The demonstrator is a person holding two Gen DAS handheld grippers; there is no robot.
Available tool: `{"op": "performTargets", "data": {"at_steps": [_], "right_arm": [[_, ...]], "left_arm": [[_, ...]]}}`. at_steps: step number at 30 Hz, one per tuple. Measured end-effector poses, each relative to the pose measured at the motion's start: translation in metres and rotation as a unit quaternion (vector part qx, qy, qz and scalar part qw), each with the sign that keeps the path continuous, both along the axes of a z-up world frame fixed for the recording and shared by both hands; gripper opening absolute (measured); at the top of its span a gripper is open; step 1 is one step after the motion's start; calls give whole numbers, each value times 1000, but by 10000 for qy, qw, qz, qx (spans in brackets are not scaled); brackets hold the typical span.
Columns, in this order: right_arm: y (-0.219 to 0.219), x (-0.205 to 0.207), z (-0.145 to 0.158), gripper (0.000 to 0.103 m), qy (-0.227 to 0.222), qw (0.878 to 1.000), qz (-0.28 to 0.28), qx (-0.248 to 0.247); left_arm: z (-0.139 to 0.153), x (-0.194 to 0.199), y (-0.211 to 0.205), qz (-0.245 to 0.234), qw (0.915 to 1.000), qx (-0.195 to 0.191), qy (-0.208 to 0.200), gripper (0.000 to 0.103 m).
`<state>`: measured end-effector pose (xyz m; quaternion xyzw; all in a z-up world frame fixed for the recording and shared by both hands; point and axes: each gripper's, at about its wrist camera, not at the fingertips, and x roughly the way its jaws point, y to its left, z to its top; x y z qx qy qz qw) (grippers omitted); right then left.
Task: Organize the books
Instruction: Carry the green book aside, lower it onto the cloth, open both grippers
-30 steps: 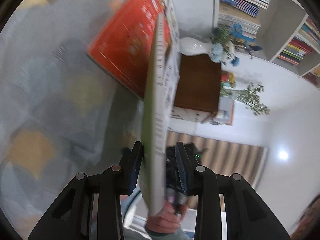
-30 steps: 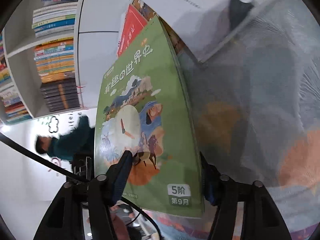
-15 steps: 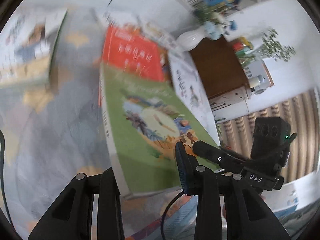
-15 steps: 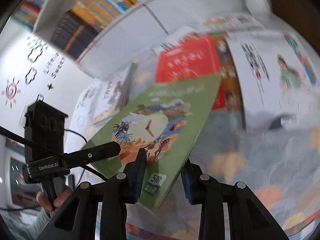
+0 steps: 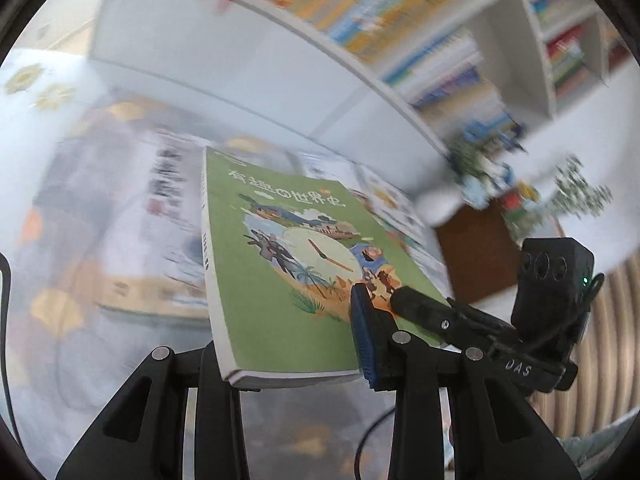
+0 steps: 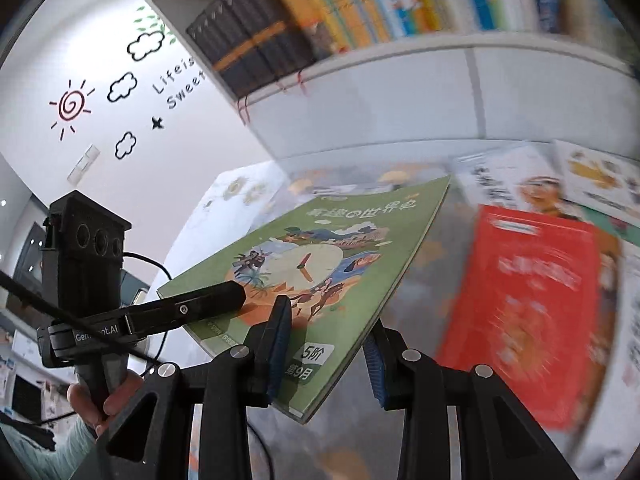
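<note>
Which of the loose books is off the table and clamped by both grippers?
The green-covered book with the clock illustration: both grippers' fingers pinch its near edge. The red-covered book and the white-covered ones lie flat on the table.

light: bright, even, soft shadows | blur: white bookshelf (image 5: 400,20) at 12 o'clock and red book (image 6: 528,300) at 3 smeared; green paperback book (image 5: 280,264) sharp | edges: fisheye bending, black corners

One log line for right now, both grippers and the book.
left gripper: shut on green book | right gripper: shut on green book | book: lifted, tilted
</note>
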<state>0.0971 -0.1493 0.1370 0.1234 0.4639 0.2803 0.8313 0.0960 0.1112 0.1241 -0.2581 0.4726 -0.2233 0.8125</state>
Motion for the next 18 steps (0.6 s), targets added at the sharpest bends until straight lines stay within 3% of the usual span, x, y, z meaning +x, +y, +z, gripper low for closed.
{"op": "performTargets", "data": {"at_steps": [3, 6, 11, 16, 18], "right_arm": [[31, 30, -23, 33, 296, 9995, 113, -24], [44, 47, -43, 34, 543, 9984, 127, -12], [52, 71, -67, 34, 931, 9955, 125, 152], [60, 83, -87, 34, 1097, 9939, 70, -8], [63, 83, -97, 34, 1191, 9928, 38, -118]], "left_arm": [[-21, 17, 20, 198, 9993, 166, 257, 29], [-39, 28, 31, 270, 9989, 100, 380, 29], [-62, 42, 48, 471, 9970, 6, 612, 33], [-90, 46, 66, 845, 9913, 32, 1005, 38], [-94, 41, 76, 1018, 9899, -108, 985, 39]]}}
